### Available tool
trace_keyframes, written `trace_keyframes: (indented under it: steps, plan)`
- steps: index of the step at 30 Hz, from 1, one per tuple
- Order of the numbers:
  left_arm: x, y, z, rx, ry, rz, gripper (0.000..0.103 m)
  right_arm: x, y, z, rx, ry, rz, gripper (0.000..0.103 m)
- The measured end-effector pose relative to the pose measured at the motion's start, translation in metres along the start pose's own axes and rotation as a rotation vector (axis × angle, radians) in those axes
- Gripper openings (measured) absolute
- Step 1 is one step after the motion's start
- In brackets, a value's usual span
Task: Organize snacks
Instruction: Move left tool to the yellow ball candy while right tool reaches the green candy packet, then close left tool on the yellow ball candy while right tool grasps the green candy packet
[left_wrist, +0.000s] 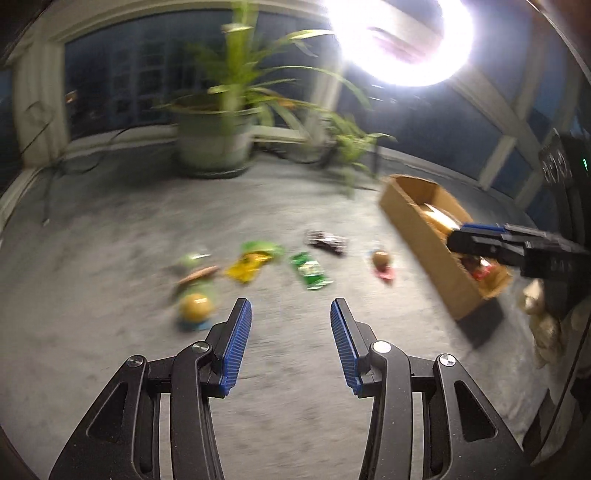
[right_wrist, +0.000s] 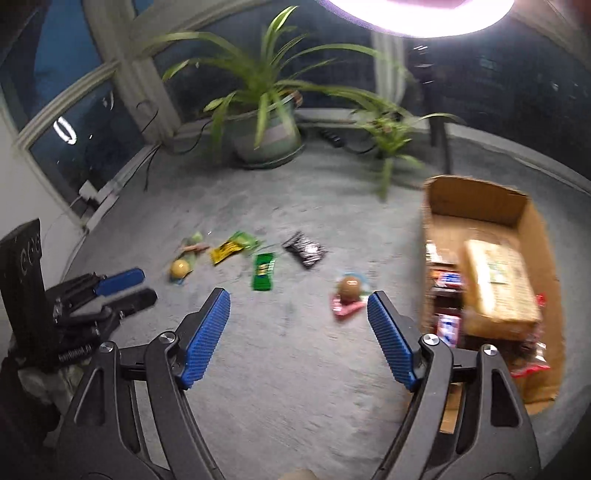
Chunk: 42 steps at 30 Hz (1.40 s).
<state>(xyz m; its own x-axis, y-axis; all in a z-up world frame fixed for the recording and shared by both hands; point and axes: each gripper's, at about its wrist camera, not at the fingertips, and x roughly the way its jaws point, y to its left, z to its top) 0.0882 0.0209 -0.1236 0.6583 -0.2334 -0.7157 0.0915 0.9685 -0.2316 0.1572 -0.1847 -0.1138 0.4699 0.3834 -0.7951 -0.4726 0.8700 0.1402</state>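
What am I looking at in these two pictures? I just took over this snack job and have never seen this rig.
No robot here: a person holds a hand-held claw in each hand, and each claw carries a wide-angle camera looking along its two blue-padded fingers.

One picture is from the left claw, the other from the right claw. Each camera also catches the other claw at its edge. Both claws are open and hold nothing.

On the grey carpet lie loose snacks: a green packet, a yellow packet, a dark packet, a round snack on a red wrapper, and another round one further left. At the right stands a cardboard box already holding several snacks. Potted plants stand behind by the window.
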Motion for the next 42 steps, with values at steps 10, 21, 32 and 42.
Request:
trace_keyframes:
  steps: [10, 21, 32, 42]
  plan:
    - [0.022, 0.052, -0.008, -0.066, 0.039, 0.047, 0.042, 0.067, 0.026, 0.008, -0.041, 0.106, 0.011, 0.058]
    - [0.05, 0.065, -0.005, -0.057, 0.077, 0.052, 0.033, 0.119, 0.032, 0.014, -0.059, 0.188, -0.014, 0.047]
    - [0.064, 0.065, -0.008, -0.036, 0.101, 0.065, 0.026, 0.142, 0.047, 0.019, -0.163, 0.233, -0.077, 0.033]
    - [0.066, 0.064, -0.009, -0.025, 0.092, 0.077, 0.022, 0.142, 0.051, 0.019, -0.216, 0.247, -0.075, 0.024]
